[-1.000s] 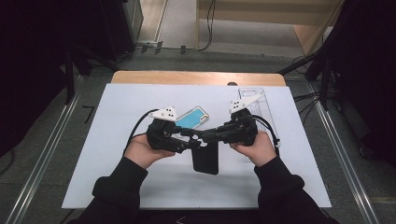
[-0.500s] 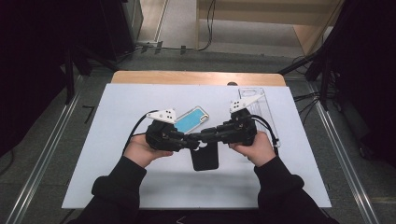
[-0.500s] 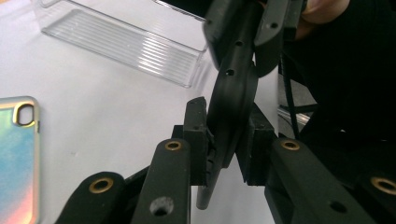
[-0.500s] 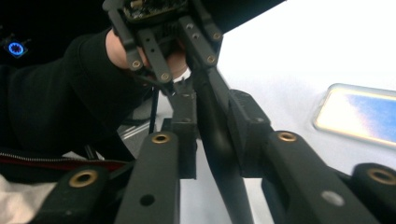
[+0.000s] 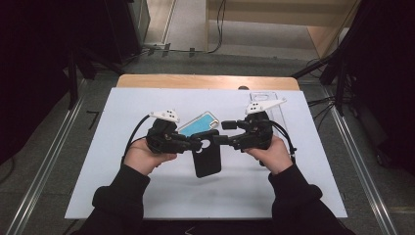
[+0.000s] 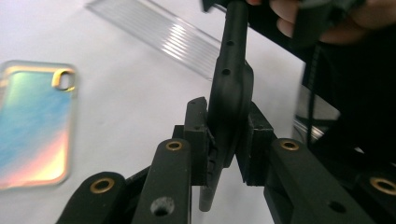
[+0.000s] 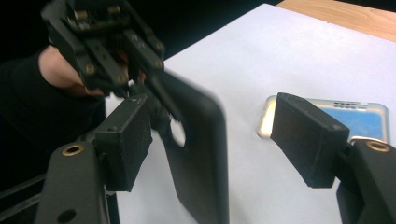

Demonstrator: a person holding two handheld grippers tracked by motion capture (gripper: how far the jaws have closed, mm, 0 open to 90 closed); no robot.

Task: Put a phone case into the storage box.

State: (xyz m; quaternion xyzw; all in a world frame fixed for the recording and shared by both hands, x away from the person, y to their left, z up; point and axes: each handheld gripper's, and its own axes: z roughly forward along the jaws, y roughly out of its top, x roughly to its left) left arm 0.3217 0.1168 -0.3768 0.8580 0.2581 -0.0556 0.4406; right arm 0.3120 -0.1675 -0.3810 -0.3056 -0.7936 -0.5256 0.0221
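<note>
Left gripper (image 6: 224, 140) pinches black case (image 5: 207, 157) over white table (image 5: 122, 112) (dark room); right gripper (image 7: 224, 140) spread.

The phone case (image 5: 206, 157) is held between the left gripper (image 5: 197, 145) and right gripper (image 5: 221, 139); a second case (image 5: 198, 125) is laid behind it on the counter (image 5: 117, 166).
</note>
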